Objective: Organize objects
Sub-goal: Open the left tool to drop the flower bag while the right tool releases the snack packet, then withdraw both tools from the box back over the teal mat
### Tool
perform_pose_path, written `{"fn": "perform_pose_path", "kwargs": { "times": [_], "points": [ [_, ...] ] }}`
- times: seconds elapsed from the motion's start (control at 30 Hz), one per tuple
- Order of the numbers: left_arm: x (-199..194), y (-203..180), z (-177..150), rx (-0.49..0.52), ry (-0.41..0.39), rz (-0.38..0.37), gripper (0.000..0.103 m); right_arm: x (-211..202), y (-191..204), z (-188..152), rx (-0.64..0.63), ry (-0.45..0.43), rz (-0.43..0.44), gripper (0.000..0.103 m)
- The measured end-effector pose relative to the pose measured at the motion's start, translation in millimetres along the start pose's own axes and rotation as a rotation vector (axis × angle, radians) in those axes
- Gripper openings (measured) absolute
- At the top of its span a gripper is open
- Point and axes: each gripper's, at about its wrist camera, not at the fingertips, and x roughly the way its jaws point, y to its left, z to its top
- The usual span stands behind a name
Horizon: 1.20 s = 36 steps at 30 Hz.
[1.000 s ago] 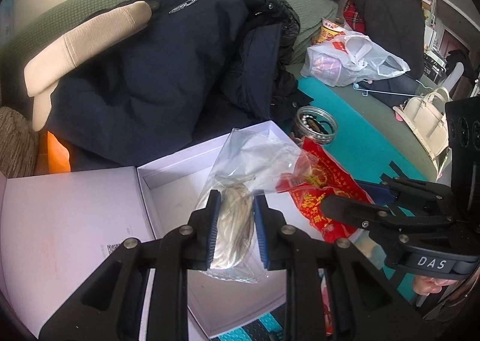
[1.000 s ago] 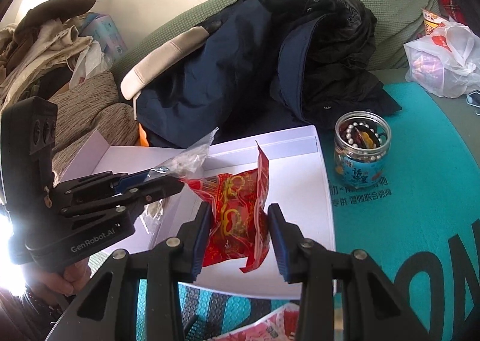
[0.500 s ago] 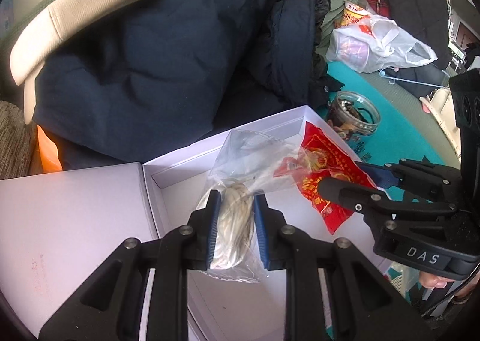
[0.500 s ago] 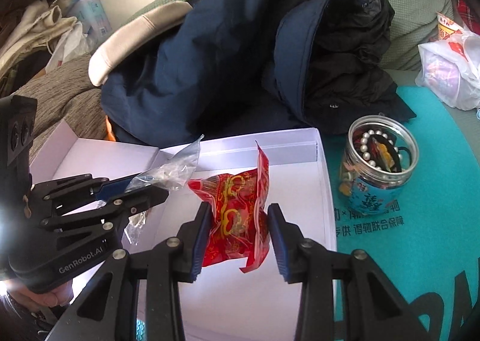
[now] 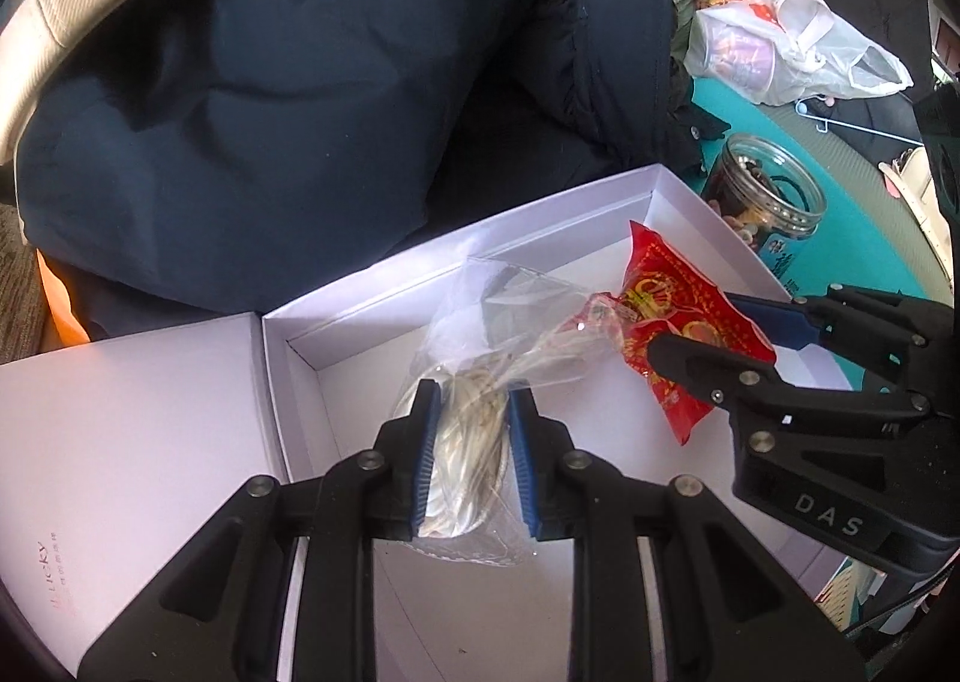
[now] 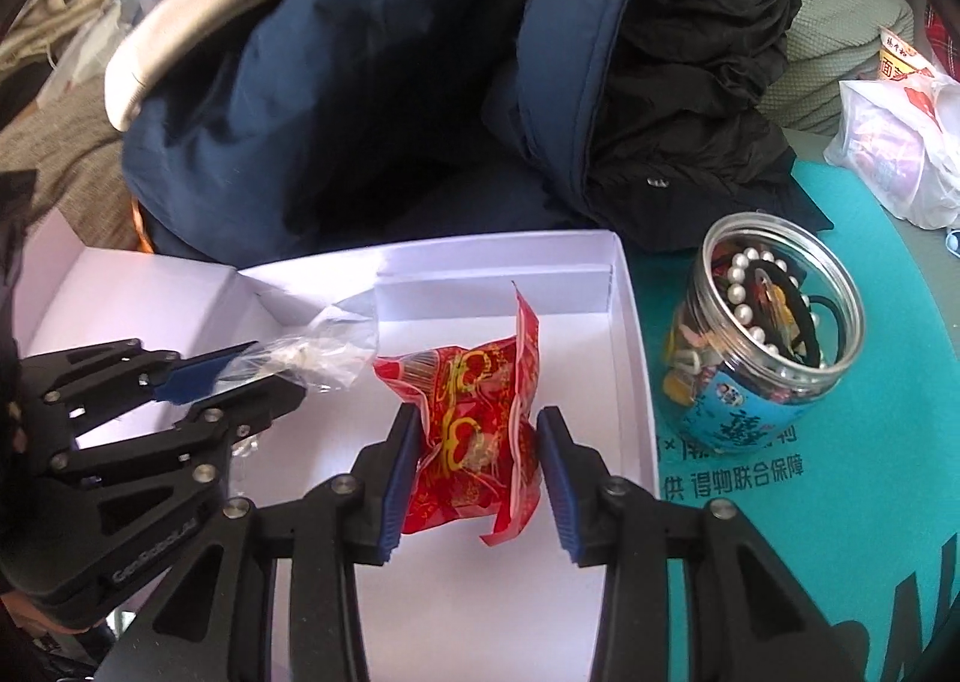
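Observation:
My left gripper point(image 5: 471, 400) is shut on a clear plastic bag point(image 5: 474, 442) with a pale coiled thing inside, held over the open white box point(image 5: 468, 244). My right gripper point(image 6: 477, 424) is shut on a red and gold packet point(image 6: 474, 424), held over the right half of the same box point(image 6: 633, 322). In the left wrist view the right gripper point(image 5: 714, 340) and its red packet point(image 5: 678, 322) sit just right of the clear bag. In the right wrist view the left gripper point(image 6: 264, 370) and the clear bag point(image 6: 318, 352) sit at the left.
The box lid point(image 5: 138, 442) lies open to the left. A dark blue jacket point(image 6: 390, 81) is heaped behind the box. A clear jar of beads and hair ties point(image 6: 768, 334) stands on the teal mat point(image 6: 900, 442) at the right. A white plastic bag point(image 5: 792, 45) lies far right.
Both grippers have moved forward and lower over the open box, still holding their bags. The box and jar loom larger.

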Motion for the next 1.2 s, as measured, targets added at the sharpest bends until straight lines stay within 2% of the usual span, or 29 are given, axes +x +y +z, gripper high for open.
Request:
{"fn": "perform_pose_path", "kwargs": {
  "times": [0.07,0.13,0.2,0.4,0.47,0.53,0.8,1.2],
  "points": [
    [4,-3,1,-0.004,0.011,0.001,0.024,3,-1,0,-0.007,0.006,-0.008,0.042],
    [7,-6,2,-0.012,0.032,0.006,0.028,3,0,-1,-0.026,0.009,-0.001,0.049],
    [7,-7,1,-0.032,0.049,0.000,0.030,1,-1,-2,-0.026,0.013,0.011,0.052],
    [-4,-7,0,-0.087,0.050,0.009,0.036,-19,-11,-3,-0.003,-0.039,-0.002,0.061],
    [-9,-7,1,-0.089,0.055,0.035,0.045,-28,-13,-2,-0.003,-0.054,-0.013,0.061],
    [-16,-7,2,-0.091,0.042,0.047,0.049,-34,-12,-3,0.003,-0.065,-0.010,0.061],
    [-44,-7,3,-0.110,0.011,0.025,0.050,-75,-15,-6,0.005,-0.088,-0.031,0.061],
    [-113,-11,1,-0.103,-0.071,0.007,0.050,-132,-7,-11,-0.043,-0.143,-0.080,0.061]
  ]
}}
